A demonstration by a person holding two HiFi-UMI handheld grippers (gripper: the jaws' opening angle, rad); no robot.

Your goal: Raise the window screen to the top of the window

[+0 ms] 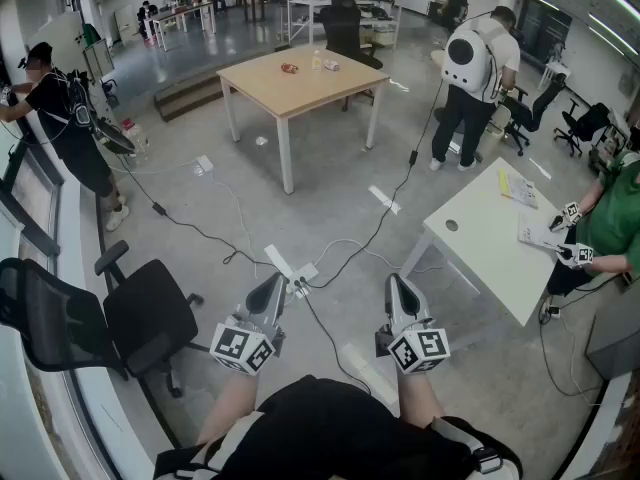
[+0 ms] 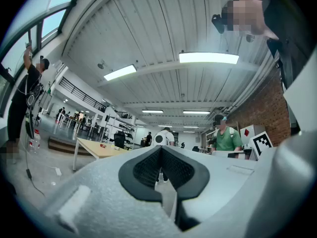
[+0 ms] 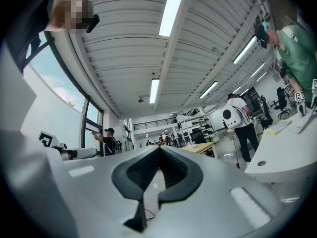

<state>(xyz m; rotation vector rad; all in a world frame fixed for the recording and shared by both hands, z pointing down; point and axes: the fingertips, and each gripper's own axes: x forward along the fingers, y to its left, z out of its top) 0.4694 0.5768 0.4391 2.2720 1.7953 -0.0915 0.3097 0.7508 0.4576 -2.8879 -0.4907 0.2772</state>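
Two tools (image 1: pixel 276 281) (image 1: pixel 397 281) — two near tables (image 1: pixel 290 90) (image 1: pixel 482 246) — three people nearby (image 1: pixel 68 118) (image 1: pixel 476 68) (image 1: pixel 610 220), one chair at left (image 1: pixel 150 313)

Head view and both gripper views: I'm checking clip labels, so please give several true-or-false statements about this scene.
1. The left gripper and right gripper are shut and empty. True.
2. The black office chair is at the head view's right. False: it is at the left.
3. Small items lie on the wooden table. True.
4. The person in green stands at the wooden table. False: beside the white table.
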